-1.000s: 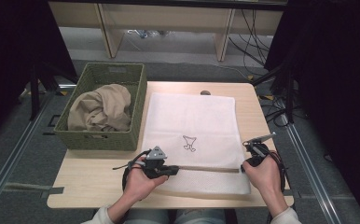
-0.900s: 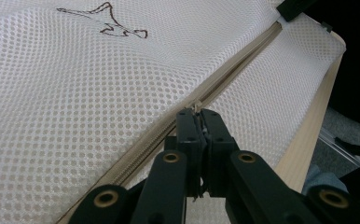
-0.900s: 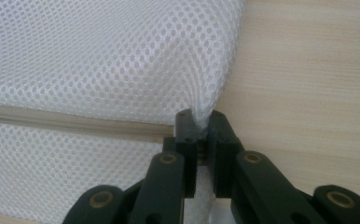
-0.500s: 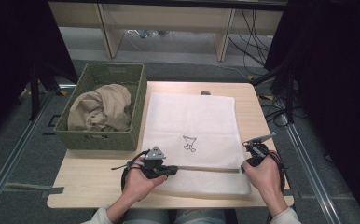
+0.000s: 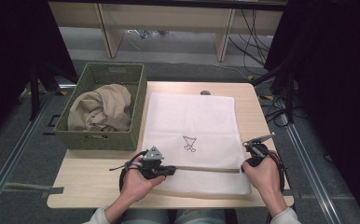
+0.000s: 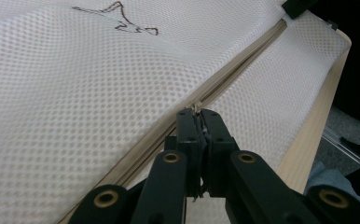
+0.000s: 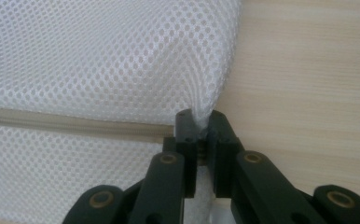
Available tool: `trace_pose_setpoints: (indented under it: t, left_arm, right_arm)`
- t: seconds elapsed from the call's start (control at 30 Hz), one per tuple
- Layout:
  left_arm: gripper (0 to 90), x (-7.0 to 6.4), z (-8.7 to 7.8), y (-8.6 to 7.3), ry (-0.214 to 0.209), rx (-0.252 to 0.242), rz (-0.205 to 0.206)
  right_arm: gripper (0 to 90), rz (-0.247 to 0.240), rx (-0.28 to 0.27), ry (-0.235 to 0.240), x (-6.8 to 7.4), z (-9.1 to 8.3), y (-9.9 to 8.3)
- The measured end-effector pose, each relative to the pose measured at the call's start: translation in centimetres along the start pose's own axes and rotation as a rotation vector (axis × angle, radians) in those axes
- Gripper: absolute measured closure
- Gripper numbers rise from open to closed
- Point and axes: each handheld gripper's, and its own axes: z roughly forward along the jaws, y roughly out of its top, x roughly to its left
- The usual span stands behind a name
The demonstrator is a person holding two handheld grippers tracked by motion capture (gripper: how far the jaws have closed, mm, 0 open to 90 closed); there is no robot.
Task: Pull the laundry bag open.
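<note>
1. White mesh bag point(image 5: 192, 135) lies flat on the table point(image 5: 89, 179), zipper point(image 5: 206, 169) along the near edge.
2. Our left gripper point(image 6: 197, 114) is clamped on the zipper pull; the right gripper point(image 7: 200, 122) pinches the bag's near right corner.
3. The small pull could slip free, or mesh jam the slider if the corner slackens.
4. The bag's long axis runs near edge to far edge.

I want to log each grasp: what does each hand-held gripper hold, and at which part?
Left hand-held gripper: the zipper pull of the white mesh bag. Right hand-held gripper: the bag's edge at the zipper's end.
</note>
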Motion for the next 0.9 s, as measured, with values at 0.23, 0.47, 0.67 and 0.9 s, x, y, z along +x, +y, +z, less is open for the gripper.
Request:
trace_pose_setpoints:
  t: [0.23,0.47,0.67,0.9]
  left_arm:
    - [86.8,0.3,-0.4,-0.4,0.008,0.007,-0.007]
    - [86.8,0.7,-0.8,-0.5,0.019,-0.001,-0.015]
    - [86.8,0.9,-1.0,-0.7,0.016,0.002,-0.02]
    - [86.8,1.0,-1.3,-0.6,0.026,-0.007,-0.019]
  right_arm:
    - [85.0,-0.003,0.006,0.015,0.1,0.1,0.0]
    - [85.0,0.051,-0.003,0.003,0.2,0.1,0.0]
    - [85.0,0.05,0.016,0.006,0.2,0.0,0.1]
    - [85.0,0.022,0.005,0.008,-0.1,0.0,0.1]
